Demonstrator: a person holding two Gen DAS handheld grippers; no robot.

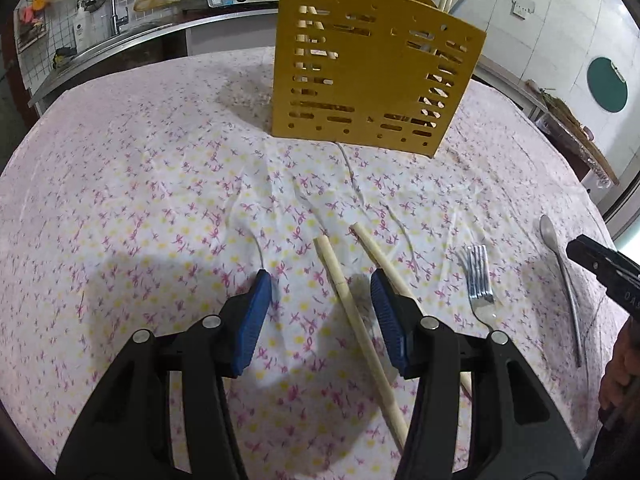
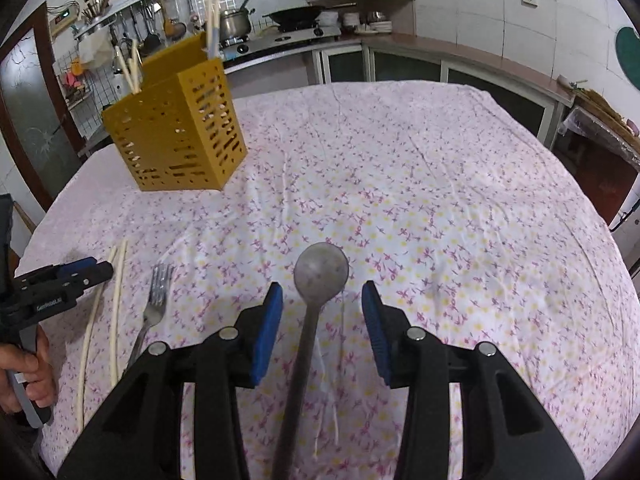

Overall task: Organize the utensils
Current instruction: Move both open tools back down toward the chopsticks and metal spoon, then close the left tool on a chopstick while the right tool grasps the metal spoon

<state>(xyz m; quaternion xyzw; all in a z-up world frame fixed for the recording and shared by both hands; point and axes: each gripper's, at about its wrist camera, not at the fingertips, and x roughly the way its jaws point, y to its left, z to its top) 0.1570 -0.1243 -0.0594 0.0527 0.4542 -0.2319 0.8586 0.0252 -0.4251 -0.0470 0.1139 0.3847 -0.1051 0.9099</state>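
A yellow slotted utensil holder (image 1: 372,76) stands at the far side of the table with several chopsticks in it; it also shows in the right wrist view (image 2: 176,136). Two wooden chopsticks (image 1: 352,312) lie on the cloth; one runs between my open left gripper's (image 1: 320,292) jaws, the other passes under its right finger. A metal fork (image 1: 478,276) and a metal spoon (image 1: 560,276) lie to the right. My right gripper (image 2: 322,304) is open and low over the spoon (image 2: 316,292), whose handle lies between the jaws. The fork (image 2: 154,308) and chopsticks (image 2: 114,312) lie to its left.
The table wears a white cloth (image 1: 160,184) with pink and yellow flowers. A kitchen counter with a sink (image 1: 104,20) and a stove with pots (image 2: 280,24) runs behind the table. The left gripper shows at the left edge of the right wrist view (image 2: 60,280).
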